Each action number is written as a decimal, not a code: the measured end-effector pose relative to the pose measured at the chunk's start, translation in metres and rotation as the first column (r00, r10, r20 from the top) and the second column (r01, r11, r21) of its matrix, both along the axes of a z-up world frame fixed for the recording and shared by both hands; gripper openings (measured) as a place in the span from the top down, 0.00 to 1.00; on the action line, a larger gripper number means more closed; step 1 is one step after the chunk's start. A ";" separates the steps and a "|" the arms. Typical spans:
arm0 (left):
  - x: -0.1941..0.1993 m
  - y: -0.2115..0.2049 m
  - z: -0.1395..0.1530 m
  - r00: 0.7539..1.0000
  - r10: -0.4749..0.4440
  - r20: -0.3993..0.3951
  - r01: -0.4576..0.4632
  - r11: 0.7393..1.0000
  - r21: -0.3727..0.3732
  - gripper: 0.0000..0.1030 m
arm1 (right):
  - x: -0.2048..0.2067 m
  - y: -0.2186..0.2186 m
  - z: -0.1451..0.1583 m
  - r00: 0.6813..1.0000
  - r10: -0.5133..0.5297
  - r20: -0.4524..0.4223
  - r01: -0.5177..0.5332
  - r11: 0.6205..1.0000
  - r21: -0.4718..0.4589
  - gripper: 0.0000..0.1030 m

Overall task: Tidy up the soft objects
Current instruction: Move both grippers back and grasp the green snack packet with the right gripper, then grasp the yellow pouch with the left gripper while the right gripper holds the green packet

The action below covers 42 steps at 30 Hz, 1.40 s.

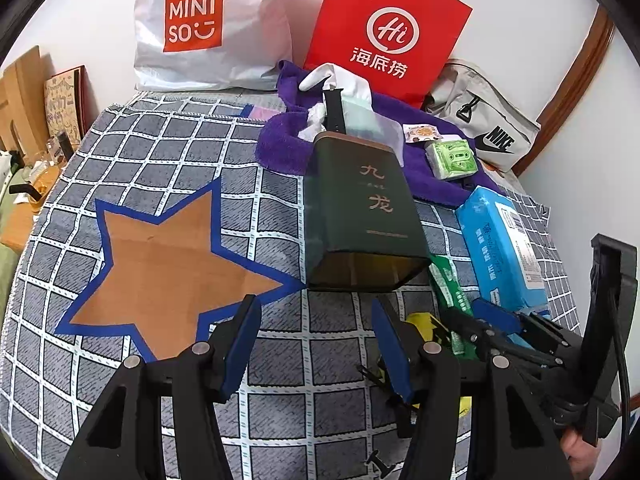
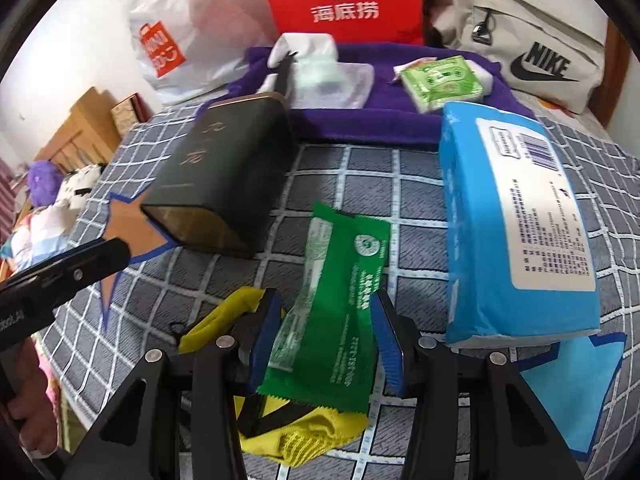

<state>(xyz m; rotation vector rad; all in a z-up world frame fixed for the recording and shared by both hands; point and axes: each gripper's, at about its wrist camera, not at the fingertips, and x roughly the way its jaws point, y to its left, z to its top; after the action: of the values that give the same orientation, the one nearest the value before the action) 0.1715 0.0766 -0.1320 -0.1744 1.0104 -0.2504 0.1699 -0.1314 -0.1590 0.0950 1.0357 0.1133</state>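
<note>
Right gripper [image 2: 326, 332] straddling long green plastic sachet [image 2: 344, 292], blue pads beside both edges, grip not yet sure. Sachet lying on yellow cloth [image 2: 304, 436], near front edge of grey checked mat [image 2: 360, 172]. Best to pinch mid-length, lift straight, avoid catching cloth. Left gripper [image 1: 316, 344] spread, empty.

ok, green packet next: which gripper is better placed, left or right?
Right. The right gripper already has the green packet between its open fingers, above the yellow cloth. The left gripper is open over bare checked mat, the dark tin ahead of it, nothing between its fingers.
</note>
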 end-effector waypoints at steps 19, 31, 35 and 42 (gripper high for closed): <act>0.002 0.001 -0.006 1.000 0.003 -0.016 -0.002 1.000 0.003 0.47 | 0.008 -0.004 -0.006 1.000 0.002 -0.013 -0.002 1.000 0.006 0.75; -0.035 -0.011 -0.003 1.000 0.018 -0.022 -0.017 0.999 0.048 0.47 | -0.041 -0.018 0.020 0.988 0.132 0.085 -0.132 0.991 -0.005 0.76; -0.045 -0.026 -0.005 1.000 0.000 -0.024 0.002 0.998 0.067 0.47 | -0.053 -0.038 0.020 0.986 0.138 0.089 -0.139 0.990 -0.003 0.76; -0.053 -0.059 -0.005 0.998 -0.059 -0.007 0.060 0.993 0.102 0.47 | -0.082 -0.073 0.019 0.983 0.167 0.078 -0.168 0.986 -0.002 0.95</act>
<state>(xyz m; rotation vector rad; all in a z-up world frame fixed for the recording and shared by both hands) 0.1181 0.0175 -0.1367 -0.0515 1.0307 -0.2519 0.0877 -0.2049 -0.1399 0.0068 0.9642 0.2704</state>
